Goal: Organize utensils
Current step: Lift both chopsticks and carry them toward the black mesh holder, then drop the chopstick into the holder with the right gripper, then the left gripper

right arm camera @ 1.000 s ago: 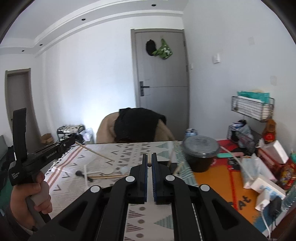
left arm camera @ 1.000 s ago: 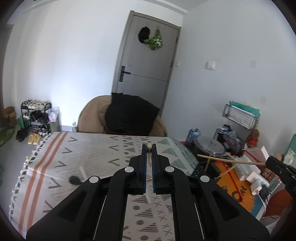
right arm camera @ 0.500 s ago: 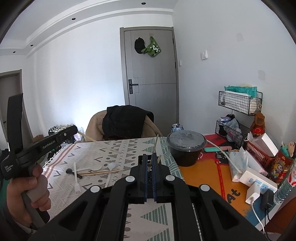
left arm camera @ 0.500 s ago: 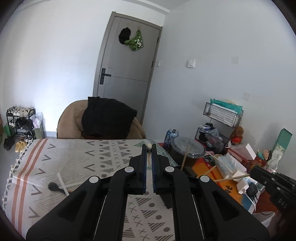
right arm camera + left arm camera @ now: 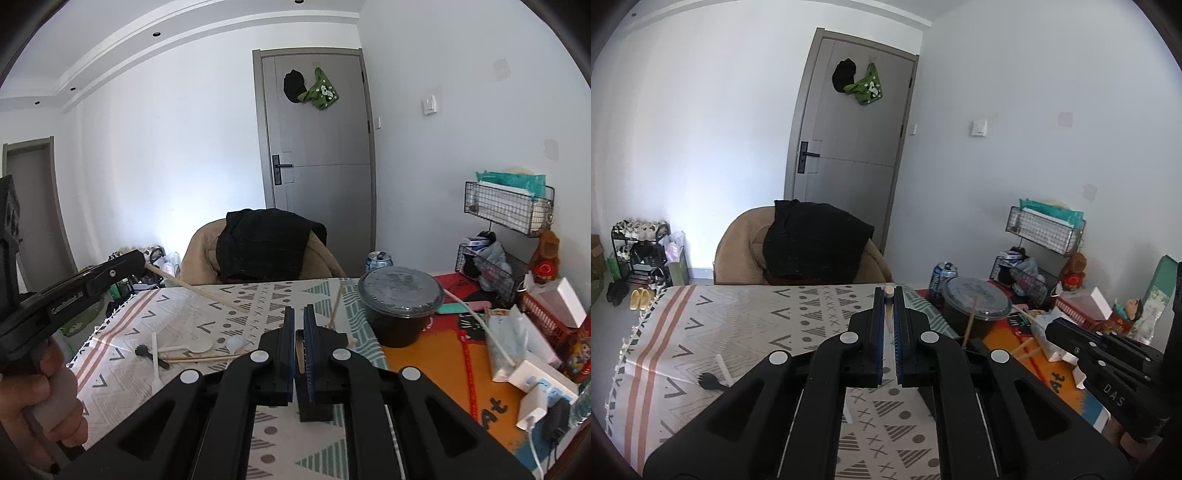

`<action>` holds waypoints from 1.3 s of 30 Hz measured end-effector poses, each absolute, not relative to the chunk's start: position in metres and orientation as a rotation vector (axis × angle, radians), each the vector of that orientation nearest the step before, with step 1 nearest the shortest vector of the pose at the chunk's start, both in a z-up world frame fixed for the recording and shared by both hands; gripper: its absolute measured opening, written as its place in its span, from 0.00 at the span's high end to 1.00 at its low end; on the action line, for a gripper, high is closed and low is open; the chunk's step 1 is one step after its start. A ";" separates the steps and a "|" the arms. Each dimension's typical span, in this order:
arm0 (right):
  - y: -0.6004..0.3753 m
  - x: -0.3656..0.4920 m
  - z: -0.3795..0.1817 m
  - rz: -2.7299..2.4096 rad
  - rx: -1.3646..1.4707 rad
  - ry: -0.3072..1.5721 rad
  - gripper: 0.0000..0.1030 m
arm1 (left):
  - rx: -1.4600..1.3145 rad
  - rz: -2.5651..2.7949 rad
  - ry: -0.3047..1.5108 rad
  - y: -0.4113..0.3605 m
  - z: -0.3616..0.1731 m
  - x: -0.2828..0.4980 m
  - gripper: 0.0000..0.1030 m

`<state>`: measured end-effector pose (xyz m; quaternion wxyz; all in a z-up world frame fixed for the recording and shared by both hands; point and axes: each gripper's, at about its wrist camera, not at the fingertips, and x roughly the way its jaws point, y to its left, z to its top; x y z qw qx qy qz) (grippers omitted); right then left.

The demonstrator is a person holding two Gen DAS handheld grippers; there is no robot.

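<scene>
Currently each tool, left tool (image 5: 888, 325) and right tool (image 5: 299, 332), is clenched on one wooden chopstick (image 5: 192, 287) above the surface (image 5: 221, 310), so a loose pinch could let a stick swing and drop among the utensils near the left edge.

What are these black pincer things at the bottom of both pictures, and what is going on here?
No robot: a person holds a handheld gripper in each hand, each carrying a wide-angle camera looking along its two fingers. The left gripper is shut on a wooden chopstick, seen from the side in the right camera. The right gripper also pinches a thin wooden stick. On the patterned tablecloth lie a white plastic fork, a white spoon, a black spoon and another chopstick. A lidded black bowl stands to the right.
</scene>
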<state>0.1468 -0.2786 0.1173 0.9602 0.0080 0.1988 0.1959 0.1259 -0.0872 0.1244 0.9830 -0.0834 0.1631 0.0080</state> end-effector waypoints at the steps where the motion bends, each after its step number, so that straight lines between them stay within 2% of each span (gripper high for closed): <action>1: -0.277 0.149 0.116 0.399 0.021 0.406 0.92 | -0.166 0.020 0.331 -0.087 0.124 0.127 0.95; 3: -0.275 0.152 0.113 0.407 0.030 0.415 0.92 | -0.160 0.024 0.336 -0.086 0.124 0.130 0.95; 4: -0.276 0.153 0.111 0.405 0.037 0.417 0.80 | -0.160 0.023 0.338 -0.086 0.123 0.131 0.95; 5: -0.277 0.152 0.110 0.399 0.044 0.412 0.61 | -0.160 0.021 0.340 -0.086 0.123 0.132 0.95; 6: -0.279 0.150 0.109 0.392 0.050 0.401 0.56 | -0.159 0.017 0.341 -0.087 0.124 0.133 0.95; 15: -0.298 0.137 0.097 0.364 0.069 0.429 0.54 | -0.136 -0.027 0.326 -0.106 0.131 0.138 0.95; 23: -0.315 0.122 0.087 0.331 0.082 0.444 0.44 | -0.100 -0.087 0.294 -0.129 0.149 0.125 0.95; 35: -0.345 0.102 0.071 0.284 0.126 0.465 0.35 | -0.047 -0.144 0.300 -0.161 0.156 0.112 0.95; 39: -0.350 0.099 0.066 0.287 0.137 0.470 0.35 | -0.035 -0.145 0.308 -0.167 0.153 0.113 0.95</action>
